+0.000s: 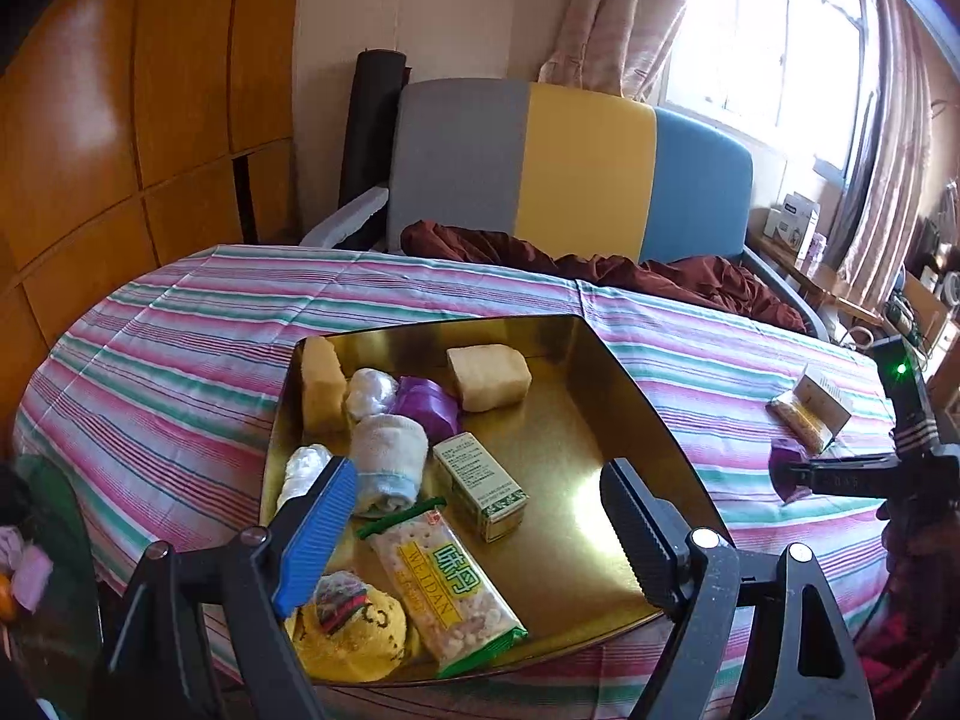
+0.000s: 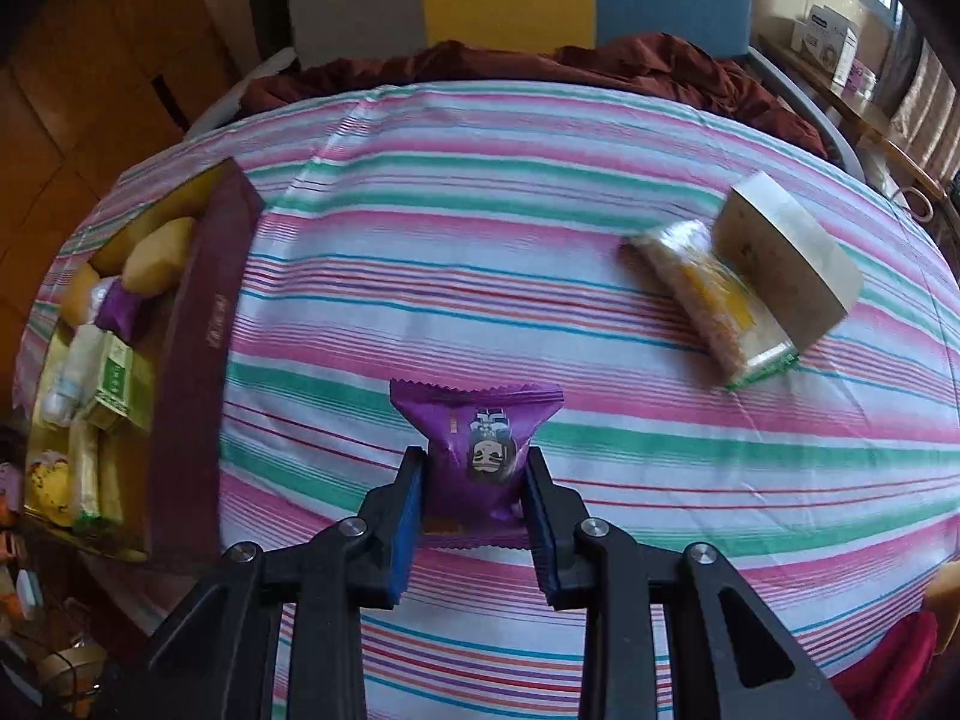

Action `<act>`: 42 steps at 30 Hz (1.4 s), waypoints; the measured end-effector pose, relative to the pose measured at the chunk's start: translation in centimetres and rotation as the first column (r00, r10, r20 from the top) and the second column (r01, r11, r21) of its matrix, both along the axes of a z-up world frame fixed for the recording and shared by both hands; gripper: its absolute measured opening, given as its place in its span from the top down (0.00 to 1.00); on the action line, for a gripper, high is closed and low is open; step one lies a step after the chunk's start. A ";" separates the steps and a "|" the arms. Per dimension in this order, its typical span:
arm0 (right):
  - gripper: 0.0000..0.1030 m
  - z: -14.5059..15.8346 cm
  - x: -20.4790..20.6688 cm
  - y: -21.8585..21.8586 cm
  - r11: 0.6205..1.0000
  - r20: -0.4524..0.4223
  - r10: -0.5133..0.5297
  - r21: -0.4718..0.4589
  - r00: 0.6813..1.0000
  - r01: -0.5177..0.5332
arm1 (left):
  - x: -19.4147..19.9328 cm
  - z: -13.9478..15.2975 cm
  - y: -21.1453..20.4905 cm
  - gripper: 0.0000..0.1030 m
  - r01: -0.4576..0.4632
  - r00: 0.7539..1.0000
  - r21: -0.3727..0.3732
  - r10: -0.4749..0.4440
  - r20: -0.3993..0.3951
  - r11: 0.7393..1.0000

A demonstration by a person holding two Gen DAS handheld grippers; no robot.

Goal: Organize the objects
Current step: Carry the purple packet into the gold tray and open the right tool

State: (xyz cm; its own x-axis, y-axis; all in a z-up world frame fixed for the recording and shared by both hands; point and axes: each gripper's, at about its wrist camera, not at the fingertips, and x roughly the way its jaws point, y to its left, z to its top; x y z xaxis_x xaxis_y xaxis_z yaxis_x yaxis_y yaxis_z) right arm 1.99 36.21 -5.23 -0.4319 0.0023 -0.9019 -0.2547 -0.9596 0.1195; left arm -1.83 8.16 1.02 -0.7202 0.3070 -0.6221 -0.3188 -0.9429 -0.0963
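My right gripper [image 2: 475,474] is shut on a purple snack packet [image 2: 477,450], held above the striped tablecloth [image 2: 480,252]; in the left wrist view that packet [image 1: 787,469] shows at the far right in the right gripper [image 1: 801,473]. My left gripper [image 1: 474,498] stands open over the gold tray [image 1: 570,456], nothing between its fingers. The tray holds two sponge-like cakes, rolled towels, a purple packet [image 1: 423,408], a green-white box [image 1: 480,483], a cracker pack [image 1: 444,582] and a yellow plush item [image 1: 348,630]. The tray [image 2: 198,360] lies to the left of the right gripper.
A second cracker pack [image 2: 708,306] leans against a beige box [image 2: 786,258] at the table's right side. A grey, yellow and blue sofa [image 1: 570,168] with a dark red cloth [image 1: 600,267] stands behind the table. A wooden wardrobe [image 1: 120,120] is at left.
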 end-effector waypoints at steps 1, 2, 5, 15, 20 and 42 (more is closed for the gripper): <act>0.70 1.0 -0.2 -1.4 1.000 -0.020 0.023 0.001 1.000 -0.023 | -0.1 0.1 -0.4 0.19 -0.006 1.000 0.010 0.006 -0.001 1.000; 0.70 1.8 -0.8 -2.7 0.999 -0.043 0.051 0.006 0.998 -0.050 | -0.2 0.2 -0.9 0.19 -0.015 1.000 0.020 0.015 -0.003 1.000; 0.70 4.7 -2.2 -6.9 0.990 -0.116 0.139 0.005 0.983 -0.139 | -0.6 0.5 -2.4 0.19 -0.051 0.999 0.036 0.051 -0.009 0.998; 0.70 3.5 -10.1 -19.0 0.921 -0.085 0.389 0.038 0.917 -0.387 | -1.7 -0.4 -6.2 0.19 -0.133 0.991 0.068 0.132 0.029 0.989; 0.70 -0.4 -13.8 -20.6 0.929 0.004 0.368 0.027 0.930 -0.368 | -2.1 -0.8 -7.0 0.19 -0.148 0.988 0.080 0.145 0.045 0.986; 0.54 2.9 -9.5 -19.0 0.945 -0.126 0.325 0.014 0.937 -0.325 | -1.0 -0.9 -4.9 0.19 -0.095 0.995 0.029 0.093 0.039 0.995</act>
